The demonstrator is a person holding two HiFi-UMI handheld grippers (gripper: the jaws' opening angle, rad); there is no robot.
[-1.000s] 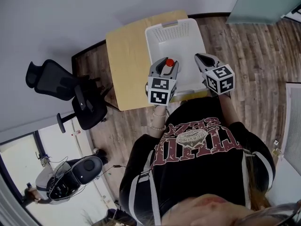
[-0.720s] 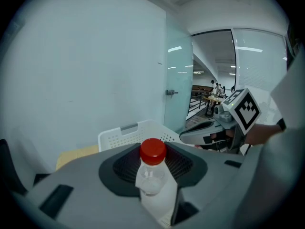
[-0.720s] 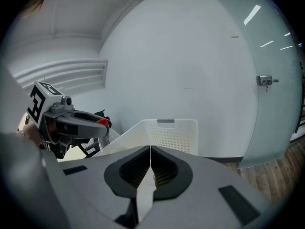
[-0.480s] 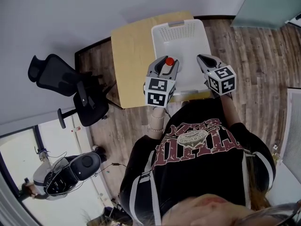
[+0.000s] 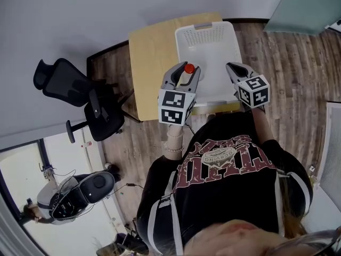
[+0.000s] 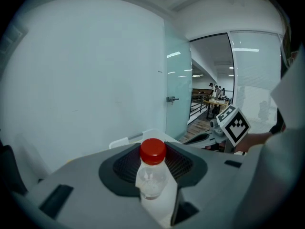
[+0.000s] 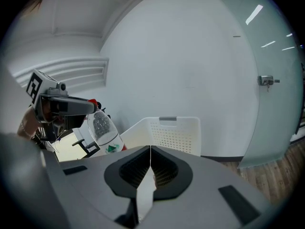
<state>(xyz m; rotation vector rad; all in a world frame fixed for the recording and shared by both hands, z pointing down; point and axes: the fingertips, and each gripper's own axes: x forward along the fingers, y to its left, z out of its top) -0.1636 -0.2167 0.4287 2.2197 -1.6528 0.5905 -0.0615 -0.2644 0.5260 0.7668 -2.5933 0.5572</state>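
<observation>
The wood-plank floor (image 5: 290, 63) lies at right, a black office chair (image 5: 66, 87) at left. A wooden table (image 5: 152, 63), top centre, bears a white perforated basket (image 5: 205, 26). Over its near rim the left gripper (image 5: 184, 71) clamps a red-capped clear bottle (image 5: 187, 72). The right gripper (image 5: 230, 67) is beside it, jaws together, empty.

The bottle (image 6: 152, 178) is clear, its cap (image 6: 153, 151) red. The basket (image 5: 204, 34) is white with perforated walls, the table (image 5: 151, 52) pale wood.

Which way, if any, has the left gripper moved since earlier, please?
Yes: in the right gripper view, the left gripper with its bottle has risen against the white basket.
</observation>
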